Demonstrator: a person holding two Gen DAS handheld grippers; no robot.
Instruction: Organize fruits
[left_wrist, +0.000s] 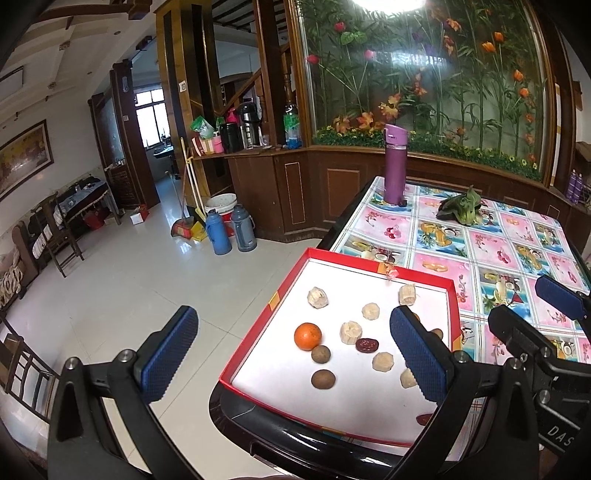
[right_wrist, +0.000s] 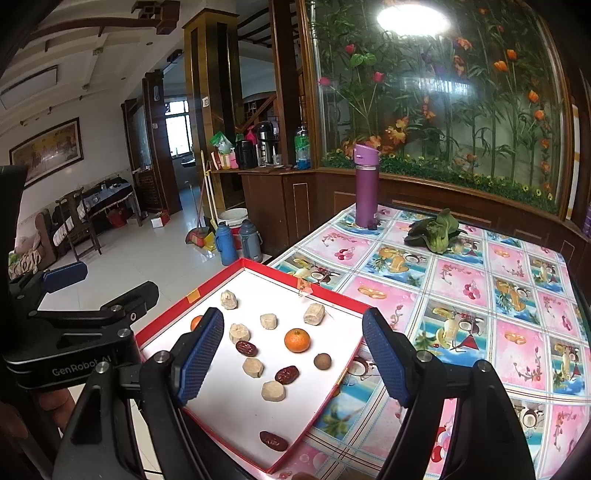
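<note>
Hovering over red tray (right_wrist: 173, 314) at the surface's (right_wrist: 480, 295) near corner; both tongs spread apart, empty. Right tongs (right_wrist: 293, 363) frame a mandarin (right_wrist: 297, 340) dead ahead between the pads, date (right_wrist: 287, 374) just nearer, long axis slanting up to the right. Left tongs (left_wrist: 293, 360) straddle the tray's left edge, second mandarin (left_wrist: 308, 336) ahead, near centre. Either side about equally close to its own mandarin; likely a straight reach forward and down.
</note>
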